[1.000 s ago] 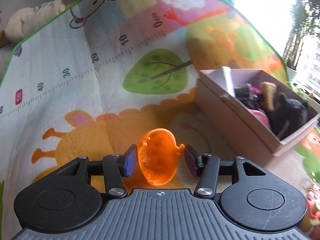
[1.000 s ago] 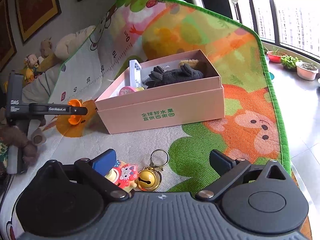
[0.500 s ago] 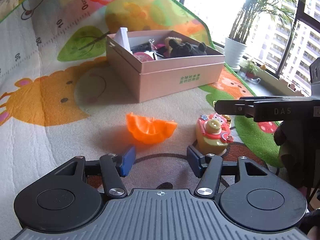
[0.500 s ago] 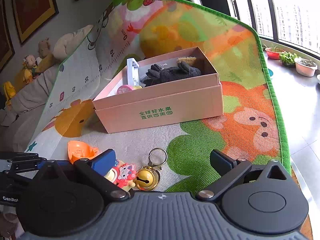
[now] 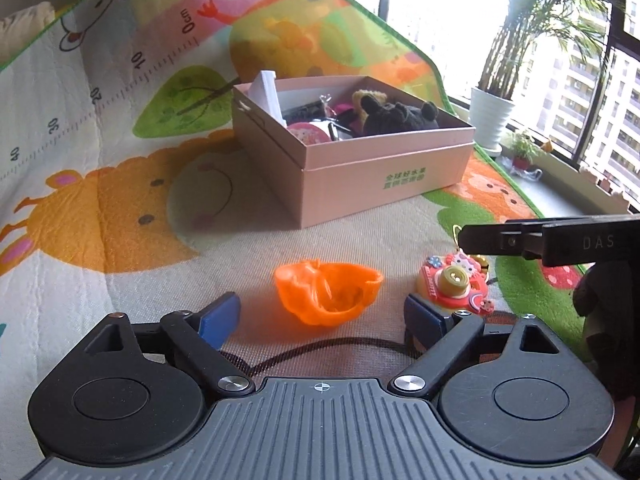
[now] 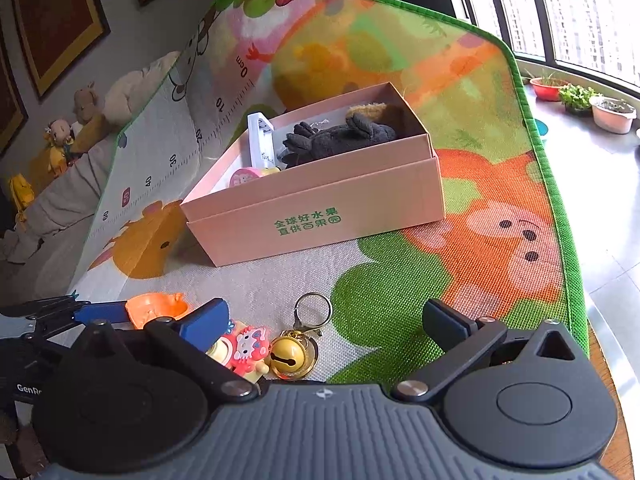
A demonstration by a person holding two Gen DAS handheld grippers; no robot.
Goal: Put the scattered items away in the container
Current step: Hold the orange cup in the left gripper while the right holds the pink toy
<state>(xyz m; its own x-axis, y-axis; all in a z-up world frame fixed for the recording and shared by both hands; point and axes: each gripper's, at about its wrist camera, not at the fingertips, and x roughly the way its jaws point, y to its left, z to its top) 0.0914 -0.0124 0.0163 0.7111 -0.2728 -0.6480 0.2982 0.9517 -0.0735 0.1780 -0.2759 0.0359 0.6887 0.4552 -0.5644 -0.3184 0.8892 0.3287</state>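
Already we had a good part of the tidying behind us, judging by the pink box (image 6: 320, 208) that sat toward the far half of the play mat (image 6: 400, 308): inside it lay a dark plush toy (image 6: 340, 136), a brown fuzzy thing beside it, a white upright item (image 6: 258, 136) and a round pink piece (image 6: 244, 178) at its near corner. What remained, as far as we could see, lay loose on the mat's near edge: an orange plastic shell (image 5: 328, 292), a pink cartoon charm (image 5: 454, 284) and a gold bell on a keyring (image 6: 290, 354).

Our left gripper (image 5: 320, 316) was opening, its blue pads spread to either side of the orange shell, which rested on the mat just ahead of them, touched by neither. We judged that this piece was free on the mat and not yet in the box.

Our right gripper (image 6: 324, 320) hung with its fingers wide apart and nothing pinched; the charm and the bell lay close under its left finger, on the mat.

So we reckoned three small things were left to carry across to the box.
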